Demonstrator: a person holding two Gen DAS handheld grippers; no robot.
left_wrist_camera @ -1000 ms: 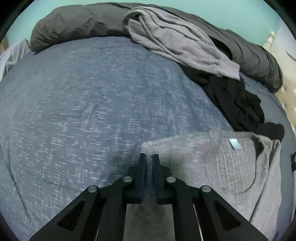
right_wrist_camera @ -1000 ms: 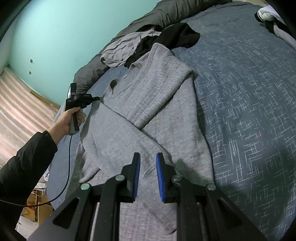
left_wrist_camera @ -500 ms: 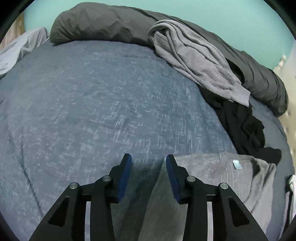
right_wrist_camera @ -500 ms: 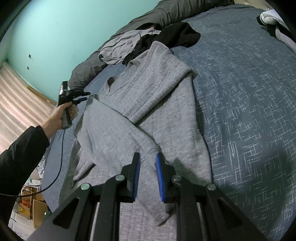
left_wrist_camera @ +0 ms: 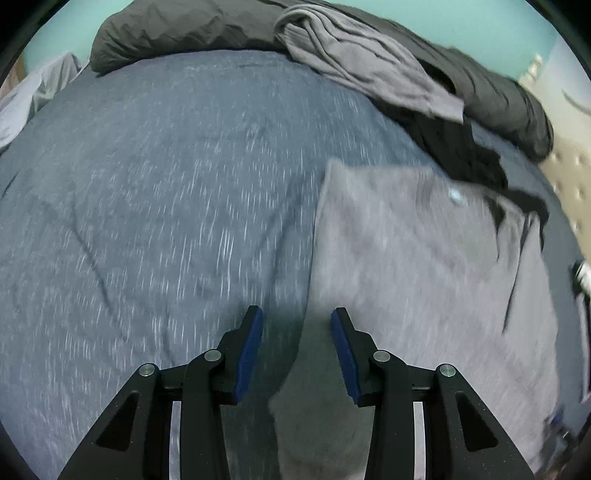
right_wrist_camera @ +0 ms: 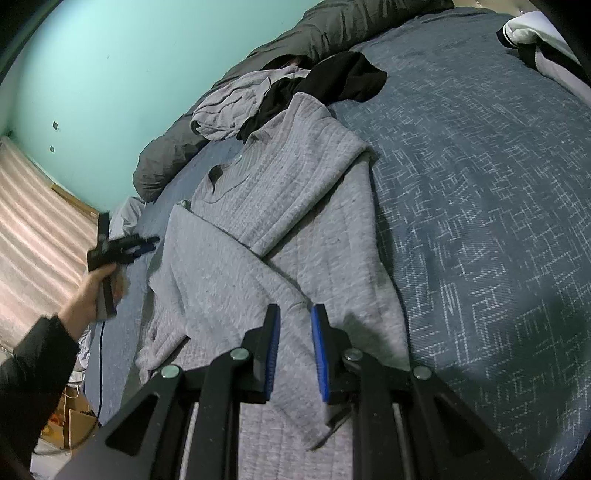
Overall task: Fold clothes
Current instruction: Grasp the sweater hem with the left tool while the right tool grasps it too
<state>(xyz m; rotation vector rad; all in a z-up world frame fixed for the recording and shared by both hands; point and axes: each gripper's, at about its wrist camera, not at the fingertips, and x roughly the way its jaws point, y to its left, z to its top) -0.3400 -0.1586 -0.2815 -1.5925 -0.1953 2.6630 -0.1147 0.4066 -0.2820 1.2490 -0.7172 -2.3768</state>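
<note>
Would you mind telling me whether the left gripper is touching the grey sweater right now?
Apart. The right wrist view shows the left gripper clear of the grey sweater, with blue bedspread between them; its jaws stand open and empty.

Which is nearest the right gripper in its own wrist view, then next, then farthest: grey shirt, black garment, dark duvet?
1. Grey shirt, directly under and ahead of the right gripper.
2. Black garment, beyond the shirt's collar end.
3. Dark duvet, along the bed's far edge by the teal wall.

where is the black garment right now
In the right wrist view the black garment lies at the far end of the bed, touching the grey sweater's collar, beside a crumpled grey top.
</note>
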